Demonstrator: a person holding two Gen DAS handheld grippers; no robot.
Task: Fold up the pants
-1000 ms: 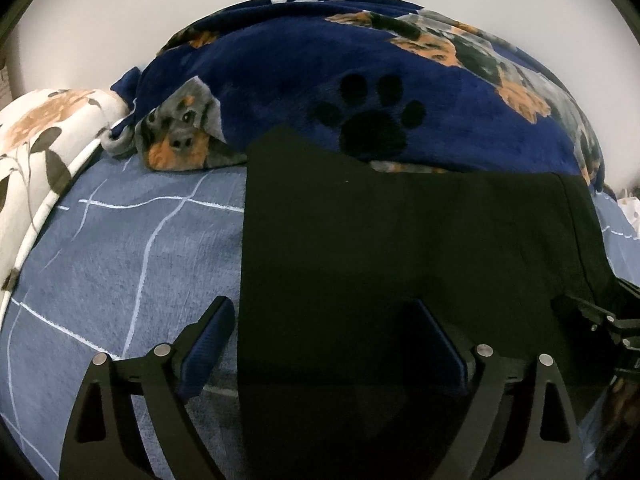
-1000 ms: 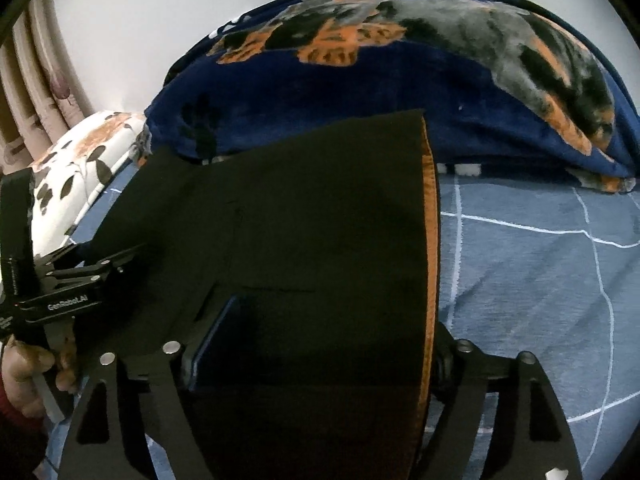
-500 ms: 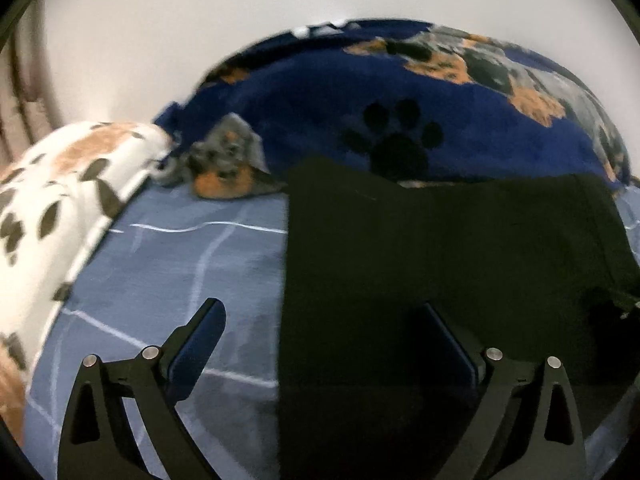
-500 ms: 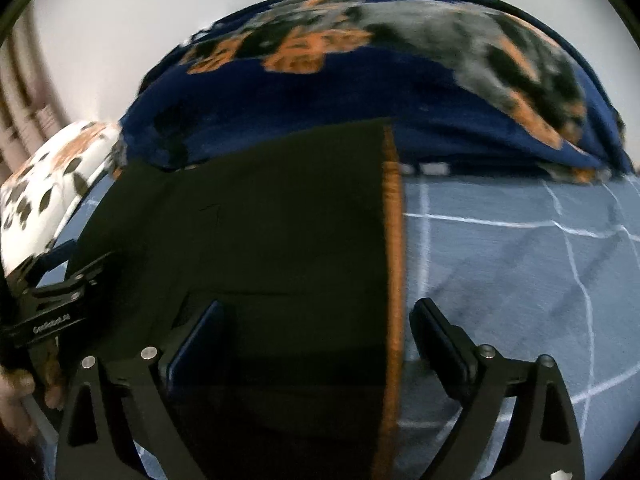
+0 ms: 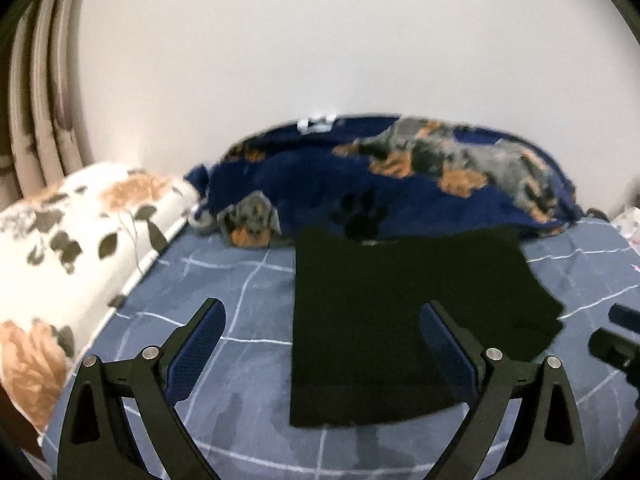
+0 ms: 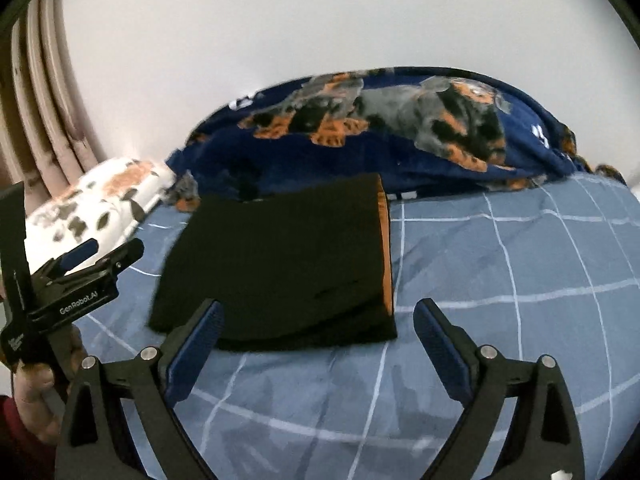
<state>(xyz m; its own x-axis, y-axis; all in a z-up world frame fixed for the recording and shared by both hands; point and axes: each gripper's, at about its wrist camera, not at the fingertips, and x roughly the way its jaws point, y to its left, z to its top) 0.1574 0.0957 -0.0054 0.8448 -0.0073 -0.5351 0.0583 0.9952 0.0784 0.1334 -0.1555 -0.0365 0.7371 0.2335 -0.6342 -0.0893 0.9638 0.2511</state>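
The black pants point(image 5: 400, 320) lie folded in a flat rectangle on the blue grid bedsheet point(image 5: 240, 280). In the right wrist view the pants point(image 6: 280, 264) show an orange stripe point(image 6: 385, 248) along their right edge. My left gripper point(image 5: 320, 312) hovers open above and short of the pants' near left edge, with no cloth pinched. My right gripper point(image 6: 318, 308) is open too, held back from the near right corner with nothing between its pads. The left gripper point(image 6: 80, 272) also shows at the left of the right wrist view, held by a hand point(image 6: 32, 392).
A rumpled navy blanket with a dog print point(image 5: 400, 184) lies behind the pants against the white wall. A floral pillow point(image 5: 80, 232) sits at the left, with a curtain point(image 5: 36, 120) beyond it. Open bedsheet point(image 6: 500, 280) stretches to the right of the pants.
Both grippers have drawn back and upward from the pants, with their jaws spread wider. The cloth that lay between the fingers now rests flat on the bed, farther off.
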